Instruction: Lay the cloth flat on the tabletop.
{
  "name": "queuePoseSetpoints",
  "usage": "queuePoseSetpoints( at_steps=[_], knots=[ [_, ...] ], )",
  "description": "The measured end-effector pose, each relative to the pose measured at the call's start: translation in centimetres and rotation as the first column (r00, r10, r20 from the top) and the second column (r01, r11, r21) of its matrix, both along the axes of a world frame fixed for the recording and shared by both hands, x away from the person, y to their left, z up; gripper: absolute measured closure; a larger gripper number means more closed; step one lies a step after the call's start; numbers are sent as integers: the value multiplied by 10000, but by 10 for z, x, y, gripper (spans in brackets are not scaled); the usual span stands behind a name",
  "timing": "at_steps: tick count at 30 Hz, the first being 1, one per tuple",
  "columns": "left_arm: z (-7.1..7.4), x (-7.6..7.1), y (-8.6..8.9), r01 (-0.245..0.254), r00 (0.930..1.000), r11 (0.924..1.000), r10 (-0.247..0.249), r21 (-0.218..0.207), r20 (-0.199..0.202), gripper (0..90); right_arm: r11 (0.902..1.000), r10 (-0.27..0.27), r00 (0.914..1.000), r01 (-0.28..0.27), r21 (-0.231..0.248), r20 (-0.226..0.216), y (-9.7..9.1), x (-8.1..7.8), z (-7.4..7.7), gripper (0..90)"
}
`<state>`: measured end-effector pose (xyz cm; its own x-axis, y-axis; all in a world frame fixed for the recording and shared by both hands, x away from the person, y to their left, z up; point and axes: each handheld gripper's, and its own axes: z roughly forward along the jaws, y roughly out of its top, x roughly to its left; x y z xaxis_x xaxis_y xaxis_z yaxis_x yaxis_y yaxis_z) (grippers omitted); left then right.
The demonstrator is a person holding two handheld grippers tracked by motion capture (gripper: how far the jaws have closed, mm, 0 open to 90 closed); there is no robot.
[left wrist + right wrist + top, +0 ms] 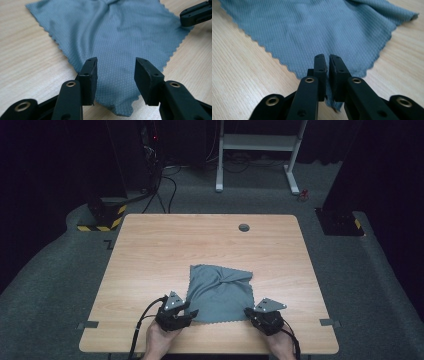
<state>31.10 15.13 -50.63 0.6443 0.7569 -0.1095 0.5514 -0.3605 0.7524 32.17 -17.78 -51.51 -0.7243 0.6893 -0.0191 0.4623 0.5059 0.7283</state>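
cloth (220, 292) lies flat at table (150, 250) near centre. left gripper (116, 68) stands apart over near left corner, gripping nothing. right gripper (328, 62), almost together, pinches near right corner; cloth extends far from both.

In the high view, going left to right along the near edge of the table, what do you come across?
Grey tape tab → left gripper → grey cloth → right gripper → second grey tape tab.
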Motion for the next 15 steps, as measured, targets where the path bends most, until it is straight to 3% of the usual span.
queuePoseSetpoints(
  at_steps=[7,15],
  knots=[
    [-13,-12,10,-254,9996,9950,241,963,152,527,9997,-194,9998,194,-149,-20,-12,-13,-4,809],
    [-12,-17,26,-491,9981,9945,455,921,409,491,9997,-257,9996,257,-35,-84,-18,-12,2,778]
  ],
)
